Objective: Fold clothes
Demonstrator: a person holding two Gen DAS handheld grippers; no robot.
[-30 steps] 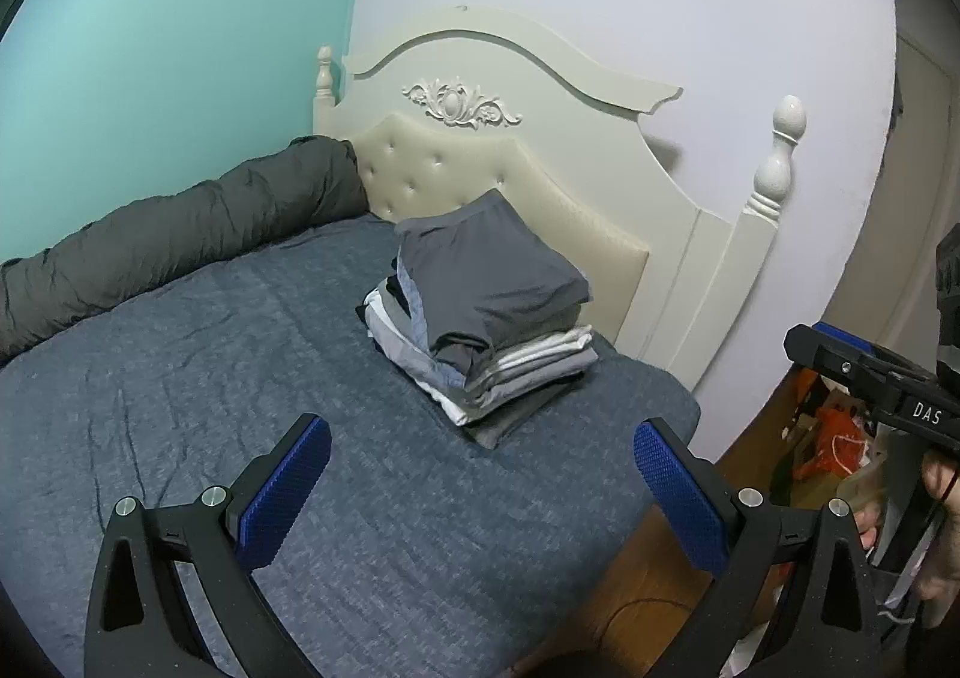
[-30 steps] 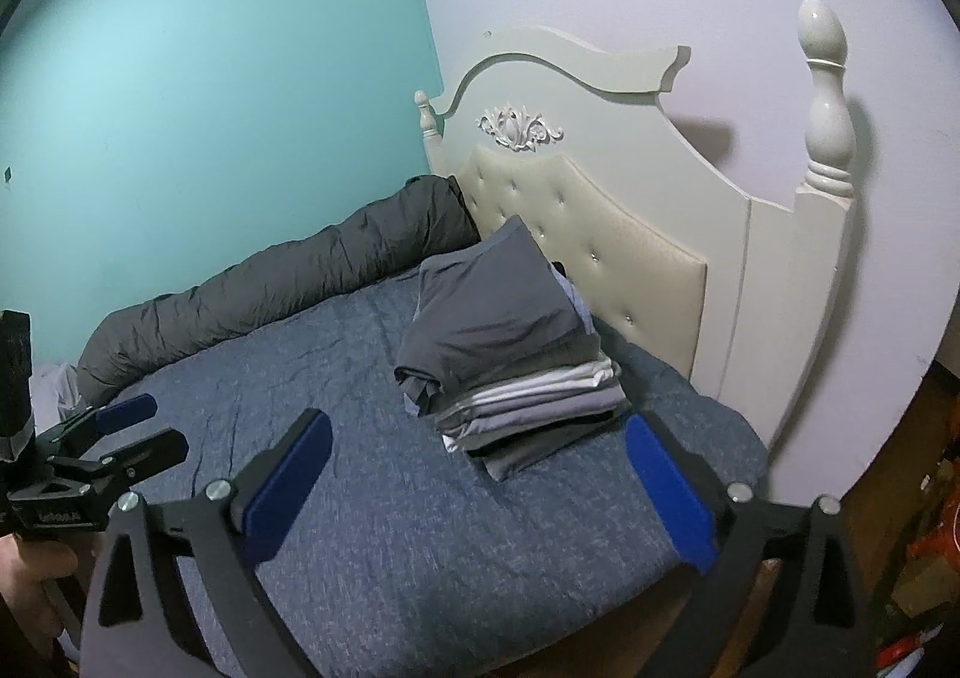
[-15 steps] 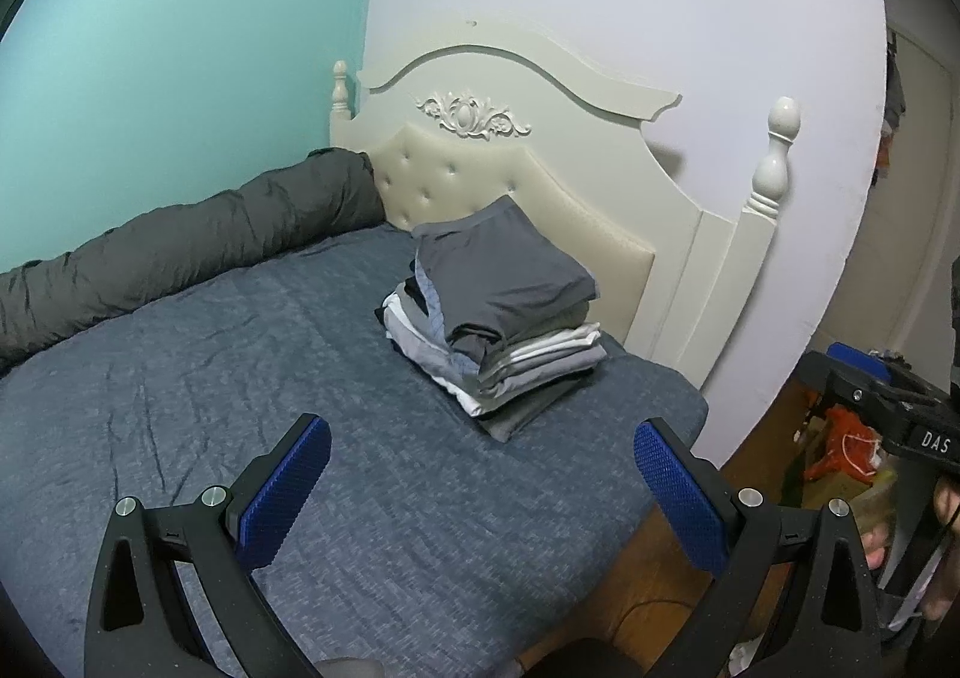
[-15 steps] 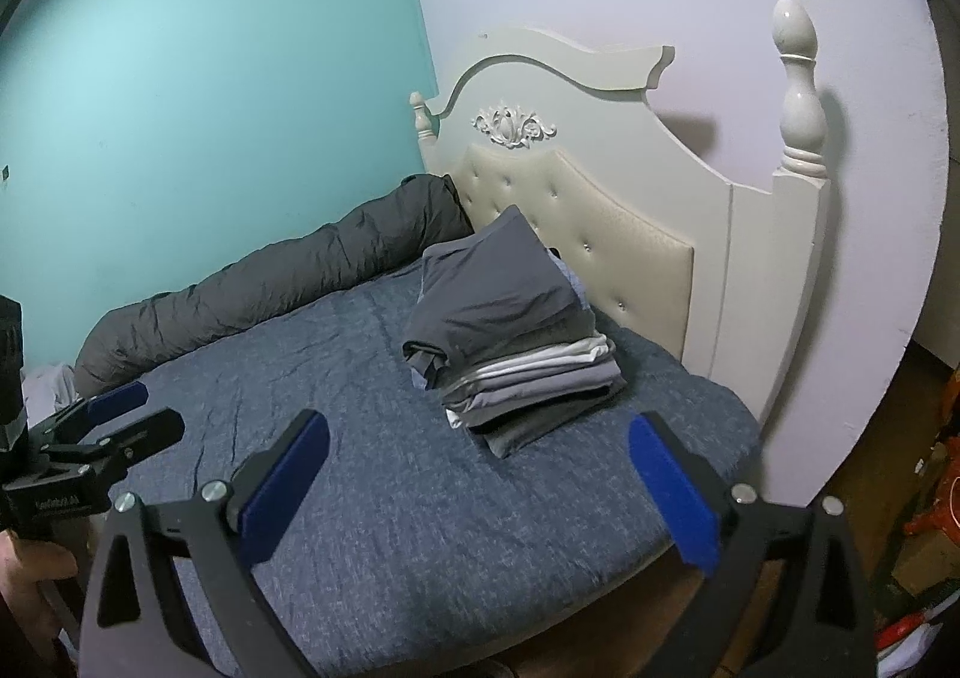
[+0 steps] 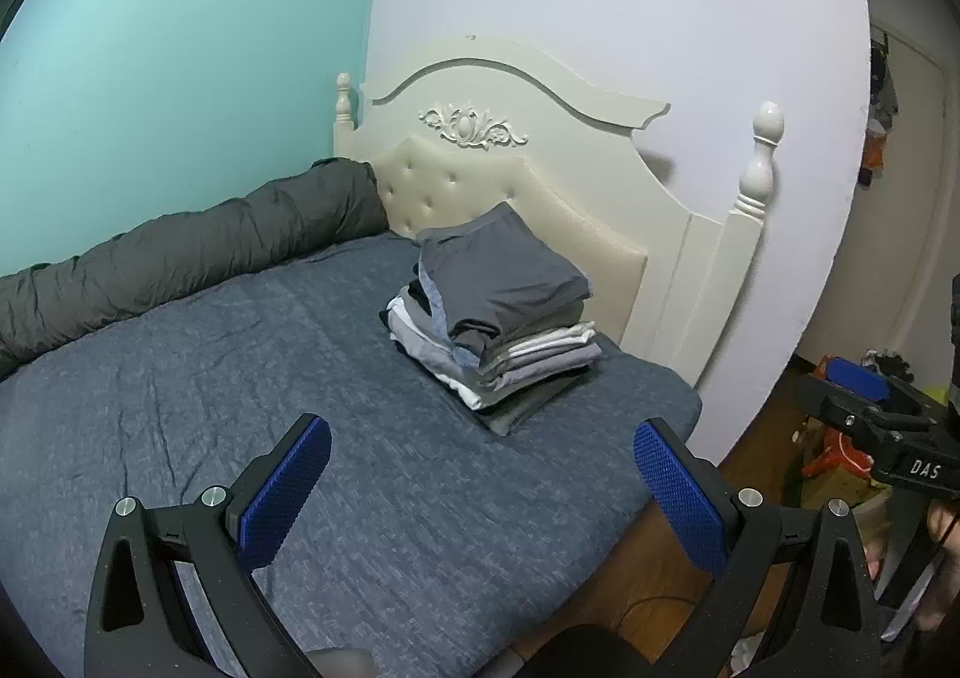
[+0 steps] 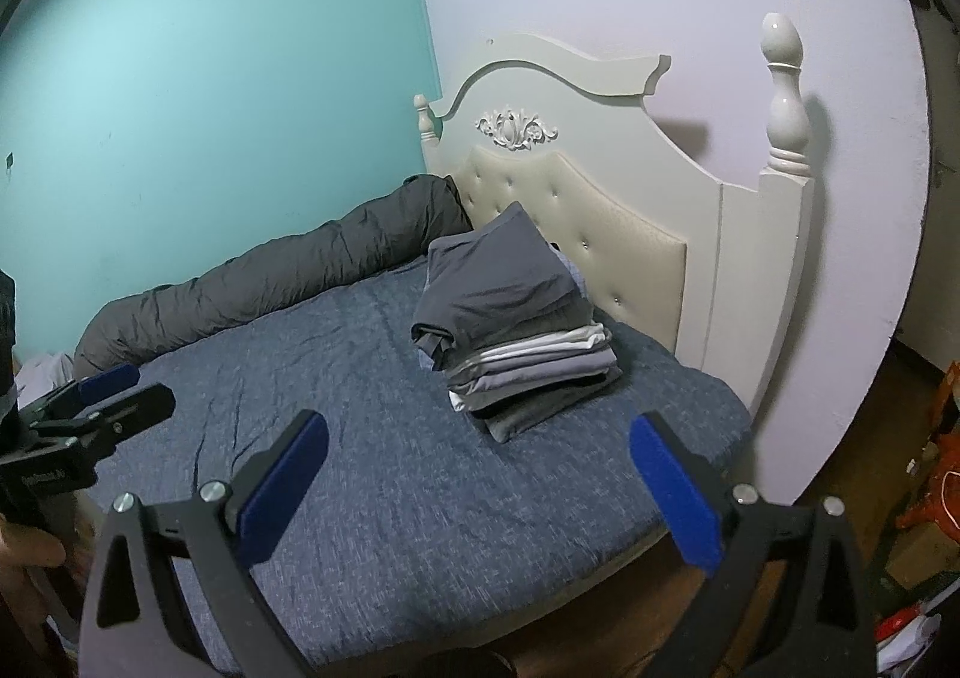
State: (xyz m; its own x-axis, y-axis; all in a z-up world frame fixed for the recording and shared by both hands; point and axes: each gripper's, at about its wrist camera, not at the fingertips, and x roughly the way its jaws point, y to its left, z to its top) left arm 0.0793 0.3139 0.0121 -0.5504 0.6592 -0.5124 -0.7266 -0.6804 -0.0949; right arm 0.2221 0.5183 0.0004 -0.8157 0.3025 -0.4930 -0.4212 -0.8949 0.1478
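While both grippers hang over the bed's near edge, I log the following.

Item 1: left gripper [image 5: 480,474], blue pads [image 5: 285,489] spread wide, nothing between them. Seen also at the left edge of the right wrist view [image 6: 114,396]; from there I cannot tell its spread.

Item 2: right gripper [image 6: 477,474], pads wide apart, empty. It shows at the right edge of the left wrist view [image 5: 864,396].

Item 3: stack of folded clothes [image 5: 498,318], grey and white layers, dark grey piece on top, resting on the bed near the headboard [image 5: 540,150], well apart from both grippers.

Item 4: bed [image 5: 180,408], blue-grey cover, lightly creased.

Item 5: rolled grey quilt [image 5: 180,264], lying along the teal wall [image 5: 180,48], one end touching the headboard.

Item 6: wood floor [image 6: 912,378], clutter at right.
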